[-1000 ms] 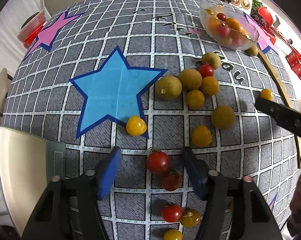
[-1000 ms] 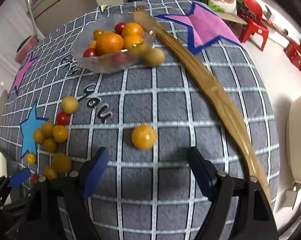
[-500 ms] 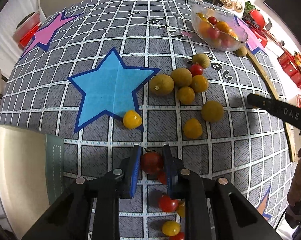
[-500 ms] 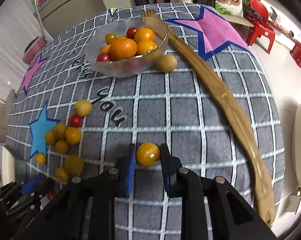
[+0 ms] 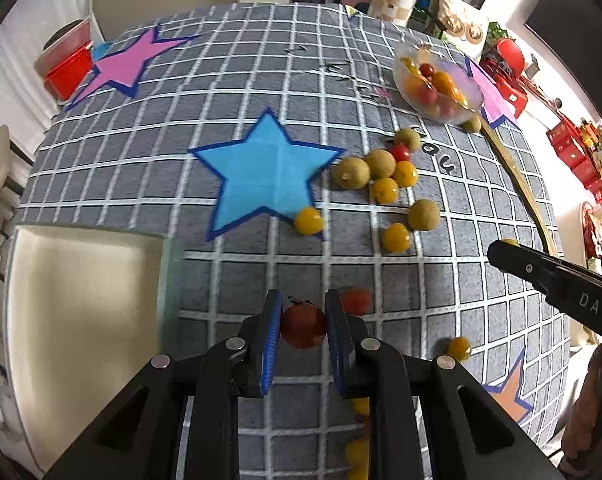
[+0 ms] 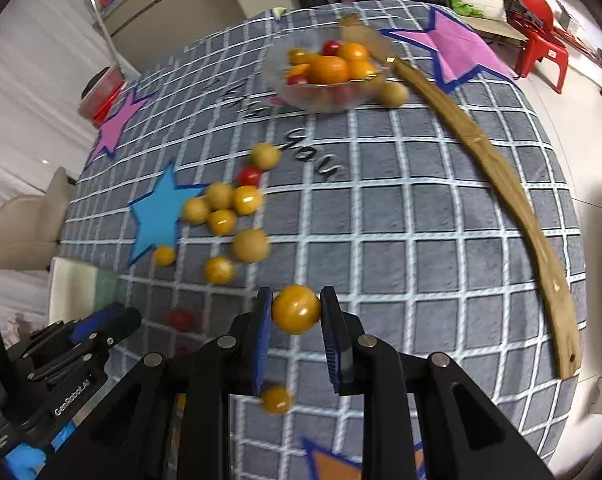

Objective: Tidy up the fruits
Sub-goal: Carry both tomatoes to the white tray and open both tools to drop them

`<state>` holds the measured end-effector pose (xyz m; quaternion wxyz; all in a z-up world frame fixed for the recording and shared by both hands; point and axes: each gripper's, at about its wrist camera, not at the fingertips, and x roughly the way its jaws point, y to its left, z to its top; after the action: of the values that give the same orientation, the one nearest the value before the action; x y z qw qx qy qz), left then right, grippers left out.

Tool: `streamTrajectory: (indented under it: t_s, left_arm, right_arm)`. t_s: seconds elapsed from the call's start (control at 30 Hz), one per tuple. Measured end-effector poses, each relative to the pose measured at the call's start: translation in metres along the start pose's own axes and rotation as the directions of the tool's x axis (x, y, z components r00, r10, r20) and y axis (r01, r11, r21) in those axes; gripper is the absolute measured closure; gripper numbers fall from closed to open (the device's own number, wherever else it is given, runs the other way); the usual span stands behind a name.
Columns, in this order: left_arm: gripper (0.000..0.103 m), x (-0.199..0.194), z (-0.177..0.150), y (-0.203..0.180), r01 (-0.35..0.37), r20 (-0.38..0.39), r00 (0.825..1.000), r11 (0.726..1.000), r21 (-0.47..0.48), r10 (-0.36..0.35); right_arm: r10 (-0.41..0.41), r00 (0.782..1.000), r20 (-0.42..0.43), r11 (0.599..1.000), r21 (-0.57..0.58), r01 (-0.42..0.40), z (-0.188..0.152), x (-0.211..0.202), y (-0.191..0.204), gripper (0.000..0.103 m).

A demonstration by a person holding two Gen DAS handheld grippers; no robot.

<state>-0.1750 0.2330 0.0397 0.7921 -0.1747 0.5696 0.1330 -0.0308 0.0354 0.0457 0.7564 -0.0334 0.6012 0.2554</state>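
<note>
My left gripper is shut on a red cherry tomato and holds it above the grey checked tablecloth. My right gripper is shut on a yellow cherry tomato, also lifted off the cloth. A glass bowl with oranges and tomatoes stands at the far right; it also shows in the right wrist view. A cluster of yellow, brownish and red fruits lies beside the blue star. Another red tomato lies just right of my left fingers.
A long wooden strip curves along the table's right side. A brownish fruit lies next to the bowl. A cream chair seat is at the table's near left edge. Small yellow tomatoes lie near the front.
Both grippers closed from wide open onto their tomatoes, then lifted them off the cloth. The views have pulled back and up from the table.
</note>
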Motion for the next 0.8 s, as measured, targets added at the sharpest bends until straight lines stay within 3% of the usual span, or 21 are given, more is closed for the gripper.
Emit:
streamTrajectory:
  t_s: [0.2, 0.47, 0.8]
  left_arm:
    - [0.08, -0.018, -0.008, 0.035, -0.029, 0.018, 0.999, 0.999, -0.046, 0.03]
    - [0.08, -0.031, -0.029, 0.114, -0.119, 0.014, 0.992, 0.984, -0.132, 0.122]
    - [0.08, -0.015, -0.043, 0.193, -0.219, -0.027, 0.976, 0.957, -0.19, 0.217]
  right_arm:
    - [0.037, 0.999, -0.016, 0.997, -0.064, -0.038, -0.002, 0.0, 0.051, 0.077]
    - [0.108, 0.992, -0.059, 0.979, -0.169, -0.116, -0.006, 0.015, 0.136, 0.077]
    - [0.156, 0.976, -0.151, 0.947, -0.258, -0.191, -0.011, 0.058, 0.23, 0.077]
